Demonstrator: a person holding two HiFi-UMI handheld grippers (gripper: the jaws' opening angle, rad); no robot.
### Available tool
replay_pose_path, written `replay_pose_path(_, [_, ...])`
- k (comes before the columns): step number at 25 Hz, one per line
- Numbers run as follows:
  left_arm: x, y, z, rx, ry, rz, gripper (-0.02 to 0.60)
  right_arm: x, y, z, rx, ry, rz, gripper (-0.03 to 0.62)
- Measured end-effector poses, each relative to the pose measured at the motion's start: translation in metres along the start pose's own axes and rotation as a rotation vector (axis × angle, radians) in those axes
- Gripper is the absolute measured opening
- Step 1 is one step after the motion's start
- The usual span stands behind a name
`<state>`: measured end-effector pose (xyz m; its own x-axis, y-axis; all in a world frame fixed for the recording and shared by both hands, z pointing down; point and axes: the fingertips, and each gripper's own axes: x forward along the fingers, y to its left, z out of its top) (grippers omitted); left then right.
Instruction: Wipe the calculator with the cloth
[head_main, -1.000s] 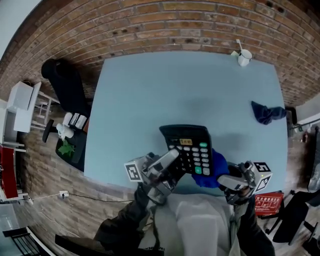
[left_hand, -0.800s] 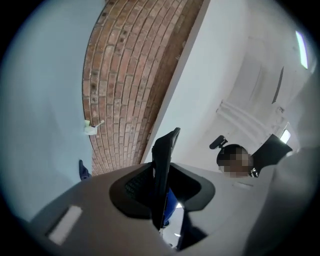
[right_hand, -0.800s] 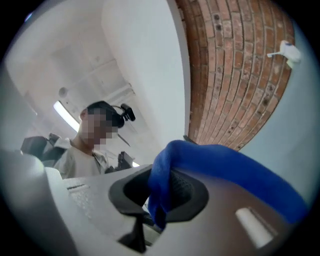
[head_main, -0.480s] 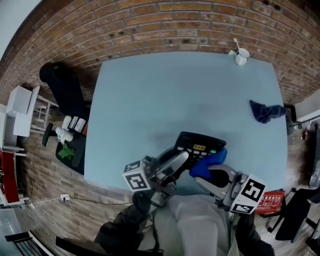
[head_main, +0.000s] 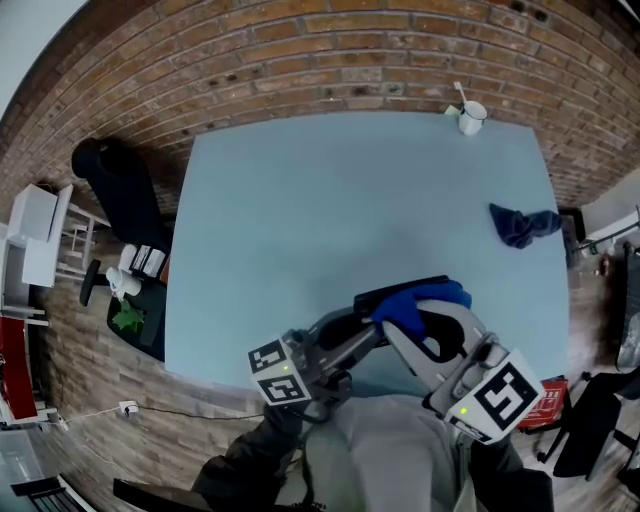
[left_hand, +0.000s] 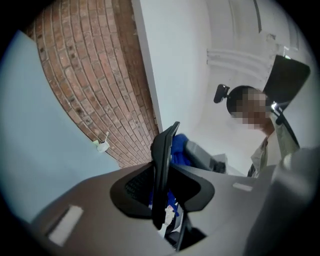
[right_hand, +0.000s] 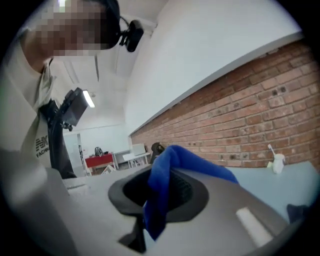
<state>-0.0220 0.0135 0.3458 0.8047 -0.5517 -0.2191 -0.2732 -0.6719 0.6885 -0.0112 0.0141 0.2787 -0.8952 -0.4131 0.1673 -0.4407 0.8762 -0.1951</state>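
The black calculator (head_main: 398, 292) is tipped up on edge above the near edge of the light-blue table (head_main: 300, 220), so its keys are hidden in the head view. My left gripper (head_main: 362, 328) is shut on its lower end. In the left gripper view the calculator (left_hand: 162, 170) stands edge-on between the jaws, with the bright blue cloth (left_hand: 180, 146) behind it. My right gripper (head_main: 418, 322) is shut on that cloth (head_main: 420, 300), which drapes against the calculator's upper side. In the right gripper view the cloth (right_hand: 161, 187) hangs between the jaws.
A white cup (head_main: 470, 117) with a stick in it stands at the table's far right corner. A dark blue rag (head_main: 522, 225) lies near the right edge. A black chair (head_main: 110, 165) stands left of the table, and a red box (head_main: 548, 400) sits on the floor at the lower right.
The calculator has swung from lying face-up to standing on edge. Both grippers rolled; the right one rose and carried the blue cloth from the calculator's right side up against it.
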Motion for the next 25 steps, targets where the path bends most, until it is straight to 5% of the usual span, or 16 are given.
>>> replay_pose_path(4, [0.003,0.002,-0.001,-0.051,-0.031,-0.003,0.095,0.028,0.023,0.003,-0.104,0.067,-0.01,0.061])
replay_pose_path(7, [-0.008,0.005,0.004,-0.158,-0.103,-0.026,0.098,0.012,-0.005,0.009,-0.02,0.026,-0.099,0.061])
replay_pose_path(10, [-0.02,0.008,0.014,-0.218,-0.165,-0.041,0.098,-0.027,-0.05,0.007,-0.061,0.0,-0.206,0.061])
replay_pose_path(13, [-0.023,0.003,0.02,-0.258,-0.191,-0.093,0.095,-0.049,-0.085,-0.014,0.069,-0.024,-0.247,0.061])
replay_pose_path(16, [-0.019,-0.005,0.024,-0.342,-0.231,-0.163,0.095,-0.049,-0.062,-0.024,0.302,-0.149,0.032,0.061])
replay_pose_path(20, [-0.016,-0.011,0.043,-0.587,-0.372,-0.327,0.095,-0.057,-0.028,-0.03,0.675,-0.383,0.503,0.06])
replay_pose_path(22, [-0.012,-0.016,0.043,-0.632,-0.365,-0.363,0.095,-0.059,-0.024,-0.027,0.787,-0.473,0.601,0.06])
replay_pose_path(25, [-0.007,-0.025,0.035,-0.671,-0.322,-0.4,0.095,-0.066,-0.031,-0.01,0.802,-0.582,0.651,0.06])
